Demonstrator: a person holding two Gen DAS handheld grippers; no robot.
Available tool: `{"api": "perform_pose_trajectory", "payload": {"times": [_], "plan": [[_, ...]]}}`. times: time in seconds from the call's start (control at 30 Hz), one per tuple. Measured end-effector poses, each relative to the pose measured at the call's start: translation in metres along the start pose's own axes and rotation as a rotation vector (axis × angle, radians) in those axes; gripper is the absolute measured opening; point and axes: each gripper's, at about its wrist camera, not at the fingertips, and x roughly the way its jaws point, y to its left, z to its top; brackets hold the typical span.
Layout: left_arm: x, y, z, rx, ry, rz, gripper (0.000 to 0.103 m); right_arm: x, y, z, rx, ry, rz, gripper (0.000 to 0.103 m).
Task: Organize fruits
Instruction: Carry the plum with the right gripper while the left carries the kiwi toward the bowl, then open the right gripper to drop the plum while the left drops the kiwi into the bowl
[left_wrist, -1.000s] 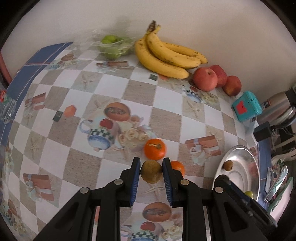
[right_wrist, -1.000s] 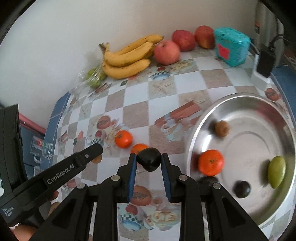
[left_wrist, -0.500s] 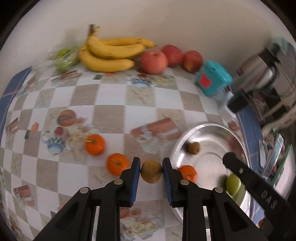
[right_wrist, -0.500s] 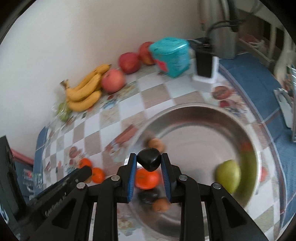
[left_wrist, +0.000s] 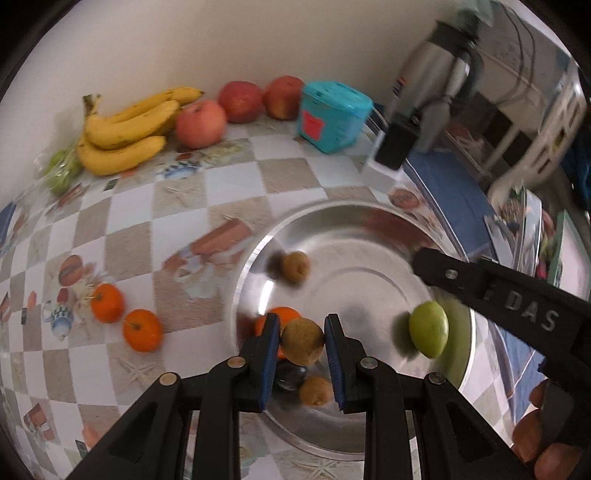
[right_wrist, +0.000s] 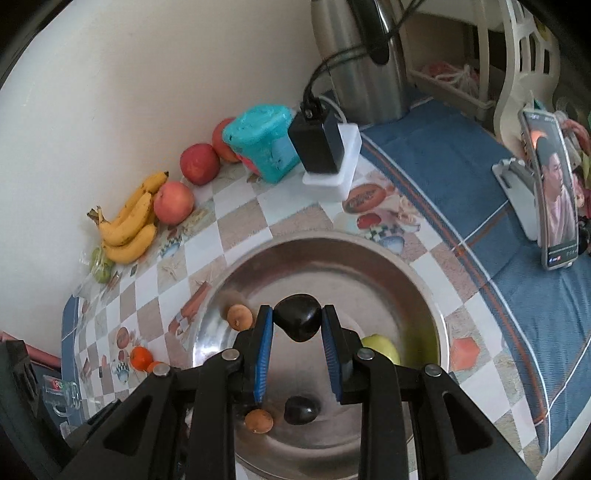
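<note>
Left gripper (left_wrist: 302, 345) pinches a round brown fruit (left_wrist: 303, 341), no long axis evident, over the near left rim of the steel bowl (left_wrist: 354, 229). Right gripper (right_wrist: 297, 325) clamps a dark plum (right_wrist: 297, 322), its narrower end pointing down, above the bowl's middle.
</note>
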Motion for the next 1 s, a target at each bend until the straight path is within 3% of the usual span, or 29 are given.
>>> {"api": "perform_pose_trajectory", "payload": {"times": [0.23,0.73,0.87,1.0], "plan": [[0.018,-0.011,-0.008,0.028,0.043,0.006,0.027,0.015,-0.001,-0.006,0.001,0.055,-0.012,0.028],[0.024,-0.016,-0.012,0.032,0.058,0.002,0.028,0.030,-0.006,-0.011,0.008,0.120,-0.050,0.029],[0.024,-0.015,-0.012,0.021,0.059,-0.003,0.043,0.032,-0.006,-0.011,0.003,0.125,-0.061,0.036],[0.019,-0.013,-0.010,0.017,0.048,-0.004,0.043,0.025,-0.004,-0.009,0.004,0.104,-0.055,0.036]]}}
